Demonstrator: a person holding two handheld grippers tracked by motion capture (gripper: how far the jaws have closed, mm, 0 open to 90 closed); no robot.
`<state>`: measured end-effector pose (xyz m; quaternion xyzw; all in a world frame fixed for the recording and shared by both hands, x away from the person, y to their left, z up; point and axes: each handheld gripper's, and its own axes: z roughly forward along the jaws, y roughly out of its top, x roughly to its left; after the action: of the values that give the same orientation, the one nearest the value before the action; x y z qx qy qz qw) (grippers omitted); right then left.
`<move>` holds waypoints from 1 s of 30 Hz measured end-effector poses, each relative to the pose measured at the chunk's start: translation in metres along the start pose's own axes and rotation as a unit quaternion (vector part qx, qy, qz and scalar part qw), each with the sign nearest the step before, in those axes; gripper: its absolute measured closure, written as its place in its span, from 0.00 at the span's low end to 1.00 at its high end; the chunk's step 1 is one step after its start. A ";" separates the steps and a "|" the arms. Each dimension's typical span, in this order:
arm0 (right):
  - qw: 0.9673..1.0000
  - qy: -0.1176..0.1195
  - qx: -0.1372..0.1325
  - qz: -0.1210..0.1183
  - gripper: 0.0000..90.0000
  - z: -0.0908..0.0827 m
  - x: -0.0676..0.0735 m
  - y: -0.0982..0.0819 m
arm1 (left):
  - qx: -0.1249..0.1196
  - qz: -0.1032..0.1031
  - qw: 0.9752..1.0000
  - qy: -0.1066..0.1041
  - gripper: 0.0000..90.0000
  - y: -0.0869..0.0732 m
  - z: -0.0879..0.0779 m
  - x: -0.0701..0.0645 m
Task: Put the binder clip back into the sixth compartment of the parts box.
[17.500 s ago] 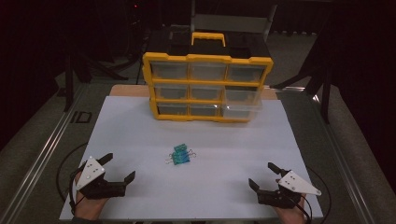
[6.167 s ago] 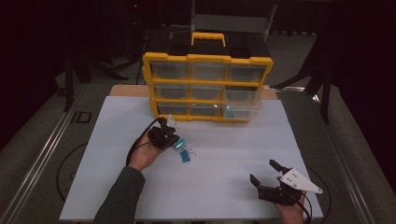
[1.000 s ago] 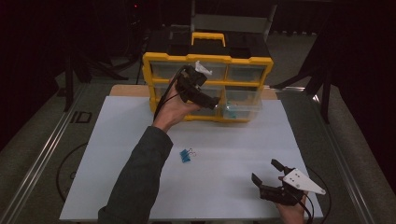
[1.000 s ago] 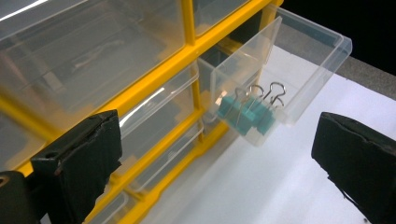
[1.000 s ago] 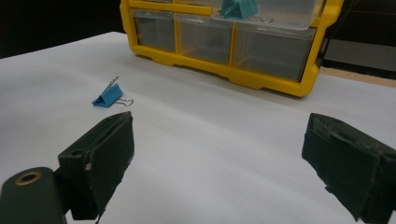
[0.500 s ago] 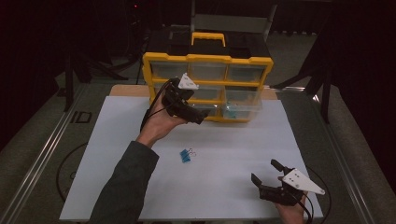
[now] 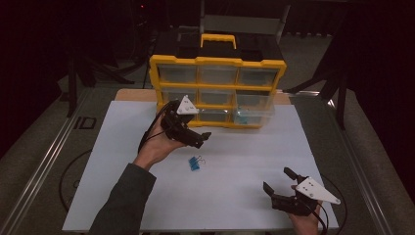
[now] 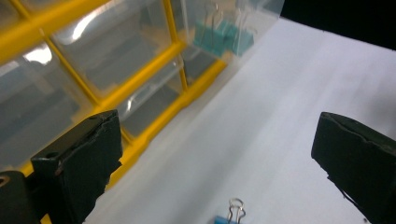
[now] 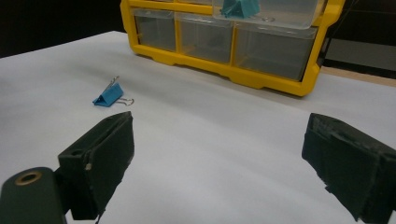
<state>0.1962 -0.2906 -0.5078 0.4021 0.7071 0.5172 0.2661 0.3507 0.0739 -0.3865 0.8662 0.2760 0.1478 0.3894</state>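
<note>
Looks like a sorting job: blue binder clips go into the yellow drawer organizer (image 7: 218, 90), whose bottom-right drawer (image 7: 253, 114) sits pulled out with a few clips already inside, the other drawers seemingly bare. The left gripper (image 7: 198, 139) hovers just in front of the organizer, jaws spread and empty, while the right gripper (image 7: 278, 186) rests well in front of it, also spread. One binder clip (image 7: 195, 162) lies on the white sheet (image 7: 244, 156) in front of the organizer, so I'd guess the next move is dropping down to pinch it.

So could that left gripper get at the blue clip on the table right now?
Probably yes. The left gripper hangs open just above the blue clip, with bare white paper around it and nothing between them.
</note>
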 end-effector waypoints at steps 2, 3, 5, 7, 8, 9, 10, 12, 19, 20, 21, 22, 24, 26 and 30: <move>1.000 0.000 0.001 0.000 0.10 0.000 0.000 0.000 | 0.002 0.000 1.000 0.001 0.03 -0.004 0.001 0.000; 1.000 0.001 0.001 0.000 0.10 0.000 0.000 0.000 | 0.004 -0.004 1.000 -0.002 0.03 -0.011 0.003 0.000; 1.000 0.001 0.001 0.000 0.10 0.000 0.001 0.000 | 0.005 -0.010 1.000 -0.004 0.03 -0.019 0.005 0.000; 1.000 0.001 0.001 0.000 0.10 0.000 0.000 0.000 | 0.009 -0.010 1.000 -0.006 0.02 -0.022 0.007 0.000; 1.000 0.001 0.001 0.000 0.10 0.000 0.001 0.000 | 0.014 -0.010 1.000 -0.006 0.02 -0.026 0.008 0.000; 1.000 0.000 0.002 0.001 0.10 0.000 0.001 0.000 | 0.019 -0.009 1.000 -0.007 0.02 -0.032 0.011 -0.001; 1.000 -0.001 0.001 0.000 0.10 0.000 0.001 0.000 | 0.022 -0.009 1.000 -0.008 0.02 -0.036 0.013 -0.001; 1.000 -0.001 0.001 0.001 0.10 0.000 0.001 0.000 | 0.028 -0.009 1.000 -0.011 0.02 -0.042 0.016 -0.001; 1.000 -0.001 0.002 0.001 0.10 0.000 0.001 0.000 | 0.044 -0.016 0.999 -0.022 0.02 -0.060 0.026 -0.001; 1.000 -0.001 0.002 0.001 0.10 0.000 0.001 0.000 | 0.052 -0.013 0.998 -0.026 0.02 -0.065 0.029 -0.001; 1.000 -0.001 0.002 0.001 0.10 0.000 0.001 0.000 | 0.056 -0.012 0.998 -0.027 0.02 -0.068 0.031 -0.002; 1.000 -0.001 0.002 0.002 0.10 0.000 0.001 0.000 | 0.056 -0.013 0.998 -0.030 0.02 -0.070 0.033 -0.002; 1.000 -0.001 0.002 0.001 0.10 0.000 0.002 0.000 | 0.061 -0.011 0.998 -0.031 0.02 -0.074 0.036 -0.002; 1.000 0.000 0.002 0.001 0.10 0.000 0.002 0.000 | 0.068 -0.012 0.997 -0.029 0.02 -0.079 0.040 -0.002; 1.000 -0.001 0.003 0.002 0.10 0.000 0.002 0.000 | 0.082 -0.013 0.996 -0.036 0.02 -0.088 0.047 -0.002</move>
<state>0.1951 -0.2893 -0.5073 0.4044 0.7077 0.5154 0.2645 0.3388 0.0926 -0.4833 0.8962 0.2842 0.0880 0.3292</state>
